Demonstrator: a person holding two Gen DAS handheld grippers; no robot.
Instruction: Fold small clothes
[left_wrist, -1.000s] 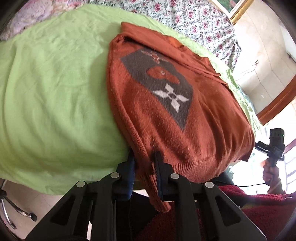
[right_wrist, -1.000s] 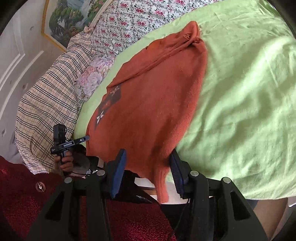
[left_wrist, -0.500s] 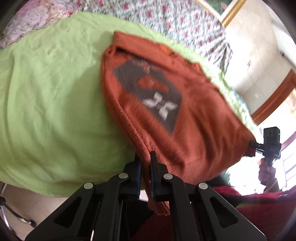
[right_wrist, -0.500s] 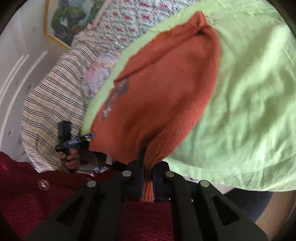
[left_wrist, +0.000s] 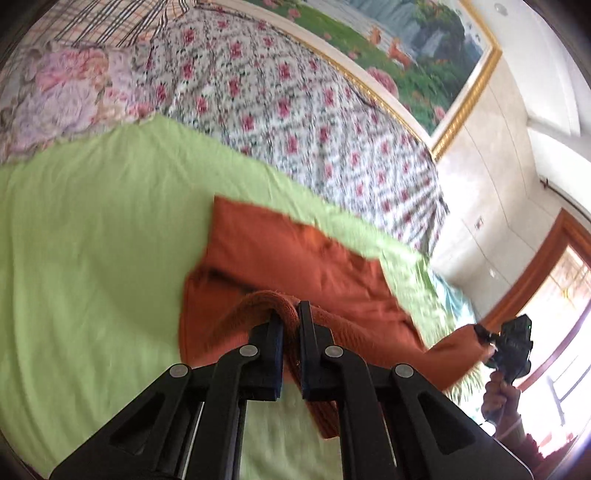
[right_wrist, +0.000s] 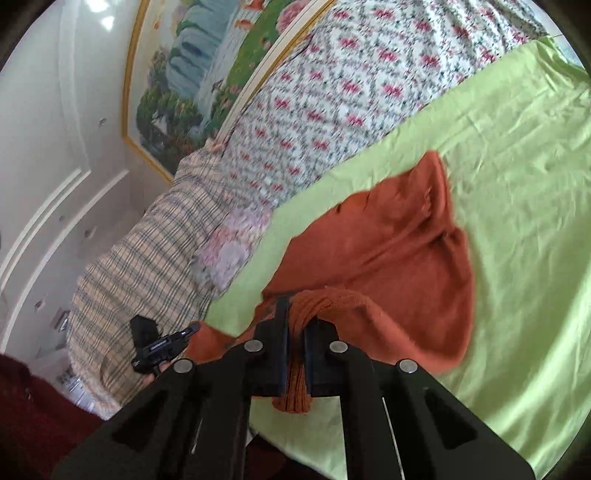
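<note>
Two tools grip the rust sweater (left_wrist: 295, 266) by its hem corners: your left tool (left_wrist: 290, 321) is clamped on one, your right tool (right_wrist: 295, 325) on the other. Lifted above the green sheet (left_wrist: 92, 240), the soft knit sags; hold the ribbing.

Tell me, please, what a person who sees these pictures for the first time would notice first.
First comes the rust-orange sweater, lying on the bright green sheet, its near edge lifted off the sheet. The left hand-held gripper and the right hand-held gripper are each shut on a bunch of that edge. Behind the bed, a framed landscape painting hangs above a flowered blanket.
</note>
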